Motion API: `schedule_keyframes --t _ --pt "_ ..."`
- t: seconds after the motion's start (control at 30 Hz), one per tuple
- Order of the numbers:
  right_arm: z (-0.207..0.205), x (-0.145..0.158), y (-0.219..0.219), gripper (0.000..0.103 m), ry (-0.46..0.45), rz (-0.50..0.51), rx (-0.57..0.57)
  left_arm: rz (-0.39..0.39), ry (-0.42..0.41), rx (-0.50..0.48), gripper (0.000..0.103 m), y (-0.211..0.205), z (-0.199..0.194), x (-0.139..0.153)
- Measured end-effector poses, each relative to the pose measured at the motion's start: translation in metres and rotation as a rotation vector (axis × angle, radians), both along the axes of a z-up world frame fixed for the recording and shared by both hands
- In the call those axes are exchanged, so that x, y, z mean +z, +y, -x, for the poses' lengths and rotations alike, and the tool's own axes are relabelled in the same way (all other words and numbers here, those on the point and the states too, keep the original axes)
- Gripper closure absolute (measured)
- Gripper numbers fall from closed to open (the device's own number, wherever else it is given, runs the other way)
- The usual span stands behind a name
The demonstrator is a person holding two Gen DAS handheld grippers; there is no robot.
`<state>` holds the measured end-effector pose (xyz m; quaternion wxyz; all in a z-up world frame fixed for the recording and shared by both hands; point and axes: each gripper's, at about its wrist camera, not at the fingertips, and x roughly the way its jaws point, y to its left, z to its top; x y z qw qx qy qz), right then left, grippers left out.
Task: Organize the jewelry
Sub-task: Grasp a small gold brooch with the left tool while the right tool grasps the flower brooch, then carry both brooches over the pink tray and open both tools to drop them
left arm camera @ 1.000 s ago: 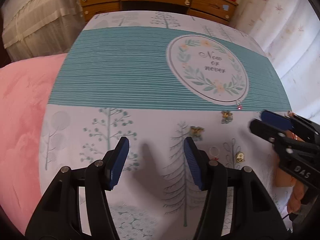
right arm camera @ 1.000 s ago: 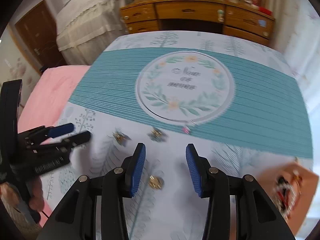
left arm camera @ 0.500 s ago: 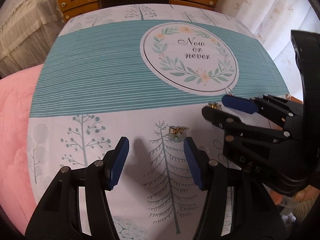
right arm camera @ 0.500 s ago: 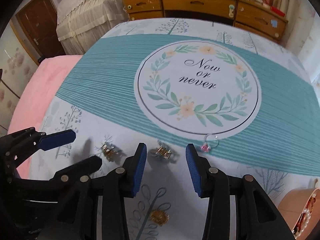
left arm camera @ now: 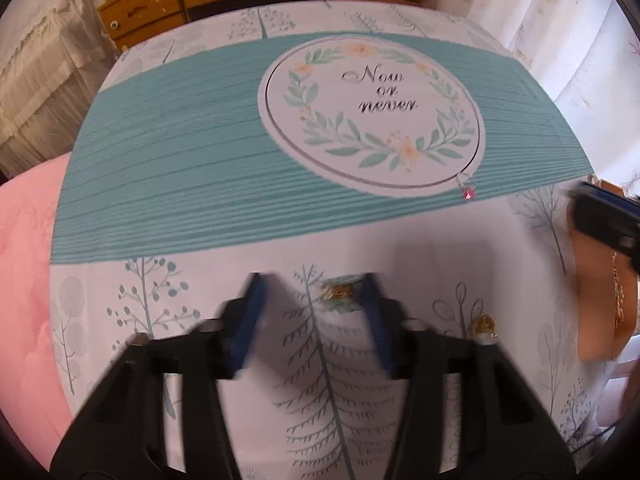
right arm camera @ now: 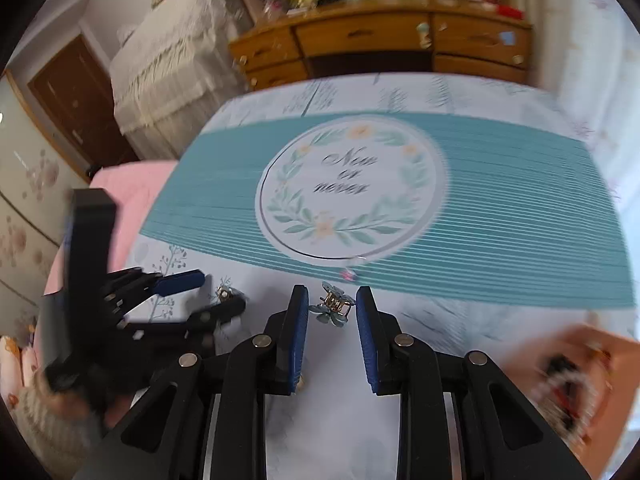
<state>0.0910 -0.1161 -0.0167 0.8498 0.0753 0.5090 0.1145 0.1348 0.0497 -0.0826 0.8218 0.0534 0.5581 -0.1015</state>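
Two small gold clips with teal petals are in play. One clip (left arm camera: 338,292) lies on the printed cloth between the pads of my left gripper (left arm camera: 314,312), close to the right pad. Those jaws are closing and do not press on it. The right wrist view shows the same left gripper (right arm camera: 220,292) around that clip (right arm camera: 227,293). My right gripper (right arm camera: 332,300) holds the other clip (right arm camera: 334,306) between its pads, jaws still closing on it. In the left wrist view the right gripper (left arm camera: 580,204) is at the right edge, by the tan jewelry box (left arm camera: 596,320).
A ring with a pink stone (left arm camera: 468,192) lies at the rim of the printed circle. A gold piece (left arm camera: 482,324) sits right of my left gripper. The tan box (right arm camera: 592,360) holds a chain and beads. A pink blanket (left arm camera: 24,280) borders the cloth on the left, with a wooden dresser (right arm camera: 380,44) beyond.
The right gripper closed on its clip and carried it off to the right toward the box. The left gripper came forward so its clip now sits between its narrowing jaws.
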Motion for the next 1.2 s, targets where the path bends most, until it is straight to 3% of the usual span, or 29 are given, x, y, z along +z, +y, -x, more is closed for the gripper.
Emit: schedule_keyframes --t 0.03,0.17,0.3,0.43,0.6,0.8,1.0,1.2 --pt "0.008 0.007 -0.011 0.079 -0.008 0.0 -0.019 -0.006 -0.003 -0.006 0.085 -0.002 0.0 0.001" --pt "0.041 0.032 -0.06 0.079 -0.039 -0.003 -0.104 -0.052 -0.04 -0.008 0.086 -0.011 0.005 0.012" --pt "0.072 0.055 -0.113 0.079 -0.077 0.008 -0.211 0.004 -0.086 -0.028 0.086 -0.026 0.017 0.047" --pt "0.102 0.067 -0.163 0.079 -0.093 0.008 -0.299 0.054 -0.17 -0.143 0.086 -0.068 0.043 0.094" --pt "0.131 0.061 -0.195 0.079 -0.076 -0.01 -0.339 0.127 -0.192 -0.28 0.085 -0.129 0.067 0.124" --pt "0.157 0.039 -0.202 0.079 -0.046 0.001 -0.316 0.142 -0.155 -0.403 0.085 -0.204 0.074 0.114" --pt "0.172 0.021 -0.197 0.079 -0.038 0.012 -0.273 0.182 -0.09 -0.449 0.085 -0.252 0.076 0.097" --pt "0.175 0.012 -0.202 0.079 -0.051 -0.016 -0.269 0.171 -0.049 -0.499 0.085 -0.294 0.062 0.083"
